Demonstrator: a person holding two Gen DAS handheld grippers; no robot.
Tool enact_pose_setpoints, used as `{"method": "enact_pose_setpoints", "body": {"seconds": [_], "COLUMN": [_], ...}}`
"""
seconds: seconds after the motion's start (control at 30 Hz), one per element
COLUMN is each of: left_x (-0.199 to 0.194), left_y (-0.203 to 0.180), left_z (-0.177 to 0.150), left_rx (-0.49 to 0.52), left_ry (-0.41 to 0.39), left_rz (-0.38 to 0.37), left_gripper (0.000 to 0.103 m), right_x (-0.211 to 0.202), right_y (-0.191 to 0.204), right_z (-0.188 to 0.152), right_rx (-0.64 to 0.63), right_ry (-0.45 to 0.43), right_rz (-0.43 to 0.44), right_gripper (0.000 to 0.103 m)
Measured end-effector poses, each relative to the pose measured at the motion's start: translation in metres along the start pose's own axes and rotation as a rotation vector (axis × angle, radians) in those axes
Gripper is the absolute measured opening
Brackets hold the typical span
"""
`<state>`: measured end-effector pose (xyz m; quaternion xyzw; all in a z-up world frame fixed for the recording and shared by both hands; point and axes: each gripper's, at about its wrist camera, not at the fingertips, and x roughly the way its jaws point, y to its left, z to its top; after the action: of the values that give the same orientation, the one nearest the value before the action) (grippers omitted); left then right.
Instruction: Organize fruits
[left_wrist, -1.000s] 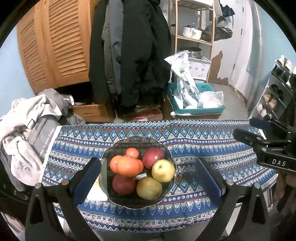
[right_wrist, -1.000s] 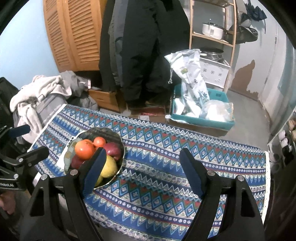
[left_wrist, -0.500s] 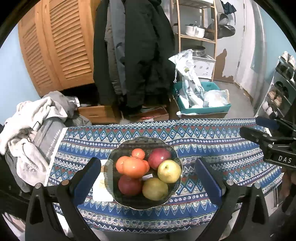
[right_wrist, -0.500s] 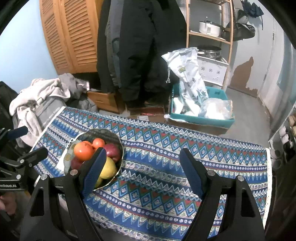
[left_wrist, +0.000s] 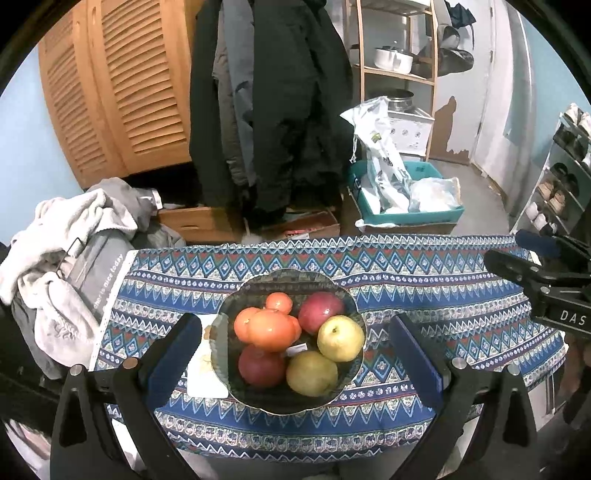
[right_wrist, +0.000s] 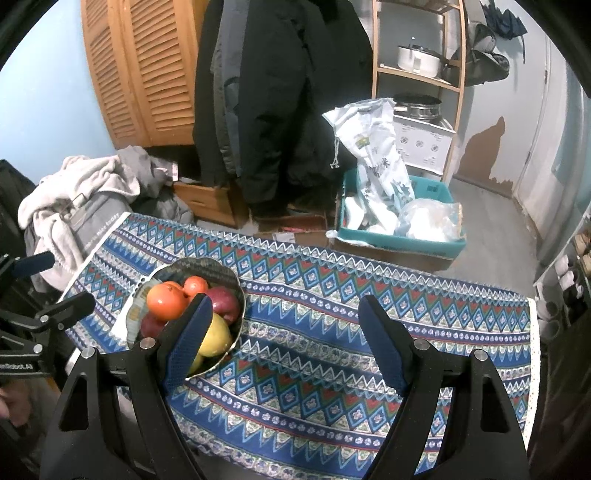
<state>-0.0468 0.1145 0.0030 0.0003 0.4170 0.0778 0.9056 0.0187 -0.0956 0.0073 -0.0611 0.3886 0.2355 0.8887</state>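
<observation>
right gripper (left_wrist: 532, 266) marked "das"

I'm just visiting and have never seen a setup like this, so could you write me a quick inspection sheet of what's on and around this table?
Surface: table under a blue patterned cloth.
Job's things: a dark bowl holding orange fruits, two red fruits and two yellow-green fruits; a small label lies among them.
Clutter: a white card lies partly under the bowl's left side.
Grippers: left gripper open, empty, framing the bowl; right gripper open, empty, over bare cloth.
Cables: nothing seen.
Surroundings: pile of clothes, hanging coats, wooden louvred doors, teal bin with bags, shelf with pots, shoe rack.
</observation>
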Motion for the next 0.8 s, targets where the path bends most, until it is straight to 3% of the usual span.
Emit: {"method": "enact_pose_setpoints", "body": {"seconds": [0.8], "left_x": [-0.001], "left_y": [-0.012], "left_z": [-0.001], "left_rx": [0.041], "left_ry": [0.002], "left_rz": [0.049], "left_gripper": [0.102], "right_x": [-0.001], "right_y": [0.002], "right_z": [-0.001], "right_rx": [-0.014], "right_ry": [0.0], "right_rz": [-0.008], "right_gripper": [0.08]}}
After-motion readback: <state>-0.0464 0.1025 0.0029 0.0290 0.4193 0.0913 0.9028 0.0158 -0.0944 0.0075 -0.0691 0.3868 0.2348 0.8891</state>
